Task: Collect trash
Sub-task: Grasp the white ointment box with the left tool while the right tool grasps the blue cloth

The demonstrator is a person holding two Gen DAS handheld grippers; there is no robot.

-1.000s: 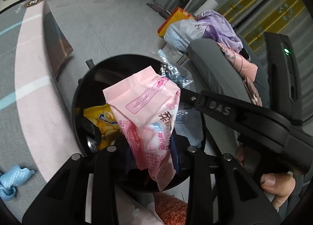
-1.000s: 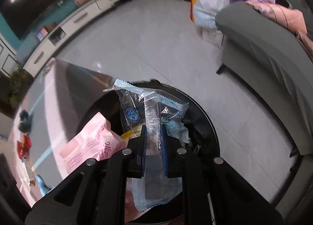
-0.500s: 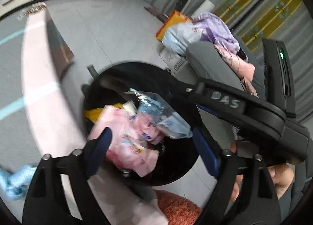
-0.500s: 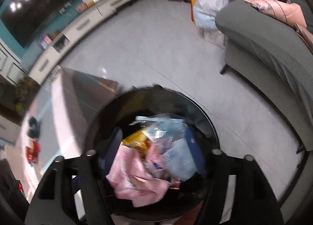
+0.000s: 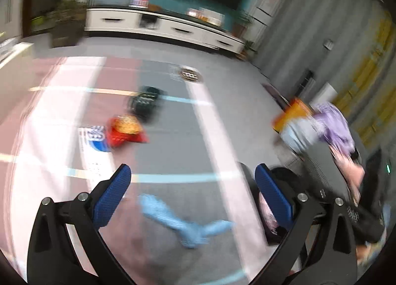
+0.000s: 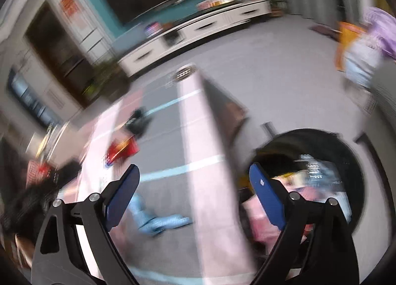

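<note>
Blue-padded left gripper [image 5: 189, 186] spread wide, nothing held. Right gripper [image 6: 194, 183] likewise wide apart and empty. Both views motion-blurred. Near, between each pair of fingers: crumpled blue rag [image 5: 183, 223] on the pink-and-grey table [image 5: 173, 141]. Off the table's right edge, black bin [image 6: 346, 151] holding pink wrapper [image 6: 262, 225] and clear plastic. Farther on the table: red packet [image 5: 125, 129] over a white-blue one [image 5: 95, 136], then a dark object [image 5: 146, 103]. White cabinet [image 5: 160, 27] against the far wall.
</note>
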